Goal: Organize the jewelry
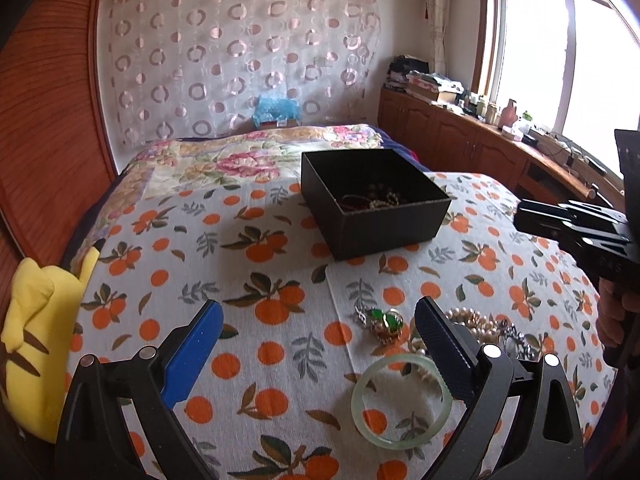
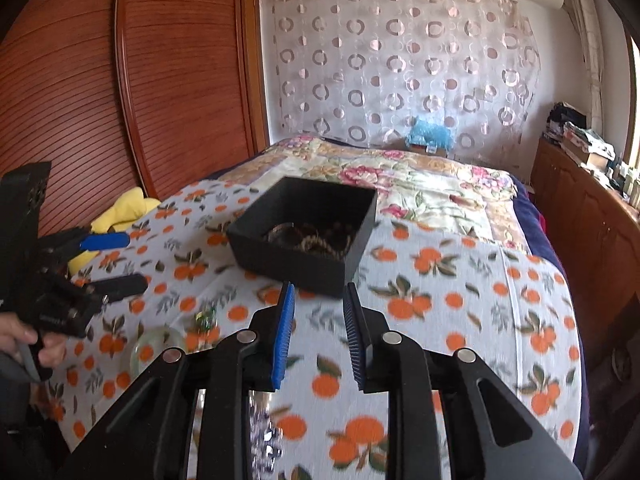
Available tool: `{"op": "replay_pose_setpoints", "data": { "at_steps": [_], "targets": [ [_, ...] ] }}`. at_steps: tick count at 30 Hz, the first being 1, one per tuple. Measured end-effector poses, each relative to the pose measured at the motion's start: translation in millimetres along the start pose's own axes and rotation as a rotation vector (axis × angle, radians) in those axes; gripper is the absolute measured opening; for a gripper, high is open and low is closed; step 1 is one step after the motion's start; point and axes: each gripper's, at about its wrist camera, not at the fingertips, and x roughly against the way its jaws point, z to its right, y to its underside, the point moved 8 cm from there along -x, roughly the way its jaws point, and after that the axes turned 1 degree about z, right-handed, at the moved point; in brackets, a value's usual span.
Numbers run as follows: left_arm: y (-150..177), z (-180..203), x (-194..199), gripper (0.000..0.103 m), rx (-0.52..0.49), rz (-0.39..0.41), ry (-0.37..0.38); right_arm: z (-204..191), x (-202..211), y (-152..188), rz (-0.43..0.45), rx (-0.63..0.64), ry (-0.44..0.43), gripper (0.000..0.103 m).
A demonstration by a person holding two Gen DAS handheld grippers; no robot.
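- My left gripper (image 1: 320, 344) stands spread wide above the white bedcloth printed with oranges and green leaves (image 1: 256, 264), nothing between its blue pad and its black ridged pad.
- Just ahead of that gripper lies a small cluster of jewellery with green stones and a pearl (image 1: 382, 322), flat on the cloth.
- A pale green translucent bangle (image 1: 401, 400) lies nearer to me, its right edge passing under the black finger (image 1: 444, 354); I cannot tell whether they touch.
- A heap of cream pearl strands (image 1: 474, 322) sits just right of that finger, with darker sparkly pieces beside it that I cannot make out.
- The open square black cardboard box (image 1: 372, 204) stands farther back on the cloth, well apart from the loose pieces, with beaded strands and a reddish cord piled in its right part.
- My right gripper (image 2: 319, 310) is a little parted, its ridged pads near each other and bare, nothing pinched between them; it hangs over the cloth just short of the box's near corner.
- In the left wrist view my right hand (image 1: 618, 320) grips the handle at the right edge.
- A yellow plush toy (image 1: 36, 344) lies at the bed's left edge, by the reddish wooden slatted wardrobe (image 2: 120, 80).
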Motion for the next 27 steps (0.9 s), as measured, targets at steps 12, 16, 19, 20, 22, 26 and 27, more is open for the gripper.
{"op": "replay_pose_setpoints", "data": {
  "at_steps": [12, 16, 19, 20, 22, 26, 27],
  "targets": [
    [32.3, 12.2, 7.1, 0.093, 0.004, -0.053, 0.039, -2.5, 16.1, 57.6, -0.072, -0.049, -0.029, 0.027],
    [41.0, 18.1, 7.9, 0.093, -0.002, -0.071, 0.055, -10.1, 13.0, 73.9, -0.108, -0.050, -0.053, 0.035],
    [46.0, 23.1, 6.4, 0.093, -0.010, -0.084, 0.060, -19.4, 10.0, 78.6, -0.126, -0.046, -0.075, 0.036],
    [47.3, 24.0, 5.6, 0.093, -0.012, -0.088, 0.062, -23.0, 9.1, 80.1, -0.133, -0.040, -0.084, 0.036],
    [50.2, 27.1, 3.7, 0.093, -0.017, -0.097, 0.066, -28.3, 7.4, 81.9, -0.147, -0.033, -0.099, 0.036],
    [55.1, 33.5, -0.2, 0.093, -0.029, -0.115, 0.075, -34.5, -0.1, 88.1, -0.188, -0.006, -0.104, 0.036],
    [55.5, 35.3, -1.0, 0.093, -0.033, -0.119, 0.079, -34.7, -2.7, 89.9, -0.201, -0.003, -0.102, 0.036]
  ]
}}
